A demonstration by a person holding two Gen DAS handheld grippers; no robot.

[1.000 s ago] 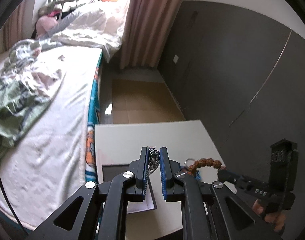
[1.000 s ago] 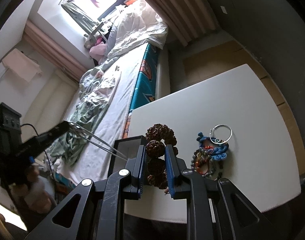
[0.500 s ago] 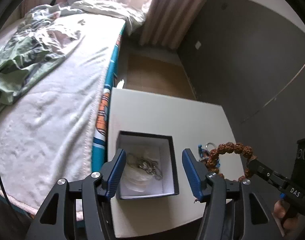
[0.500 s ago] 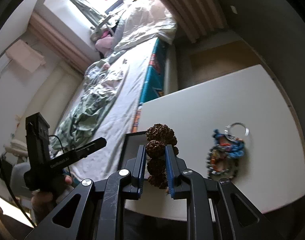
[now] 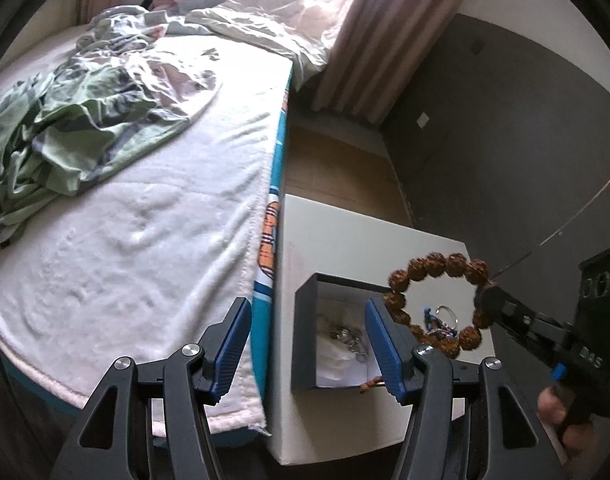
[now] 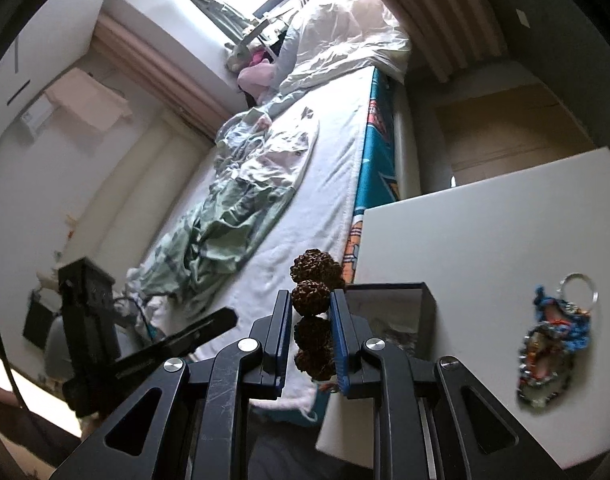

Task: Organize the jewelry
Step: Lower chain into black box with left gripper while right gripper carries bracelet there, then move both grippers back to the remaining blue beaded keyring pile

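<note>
A black box (image 5: 305, 312) with a white lining stands on the white table (image 5: 345, 236) and holds a silver chain (image 5: 345, 336). My left gripper (image 5: 307, 344) is open and empty, above the box's left side and the bed edge. My right gripper (image 6: 312, 332) is shut on a brown bead bracelet (image 6: 311, 280); in the left wrist view the bracelet (image 5: 437, 264) hangs as a ring over the box's right edge. The box (image 6: 389, 304) lies just beyond the right fingers. A blue beaded keychain (image 6: 553, 340) with a metal ring lies on the table (image 6: 485, 240) to the right.
A bed (image 5: 145, 220) with a white sheet and crumpled green cloth (image 5: 65, 136) runs along the table's left side. A dark wall (image 5: 505, 140) stands behind the table. Wooden floor (image 5: 337, 176) shows beyond the table.
My left gripper opened, dropped the silver chain into the box and pulled back to the left. My right gripper carried the bead bracelet left, over the box's edge.
</note>
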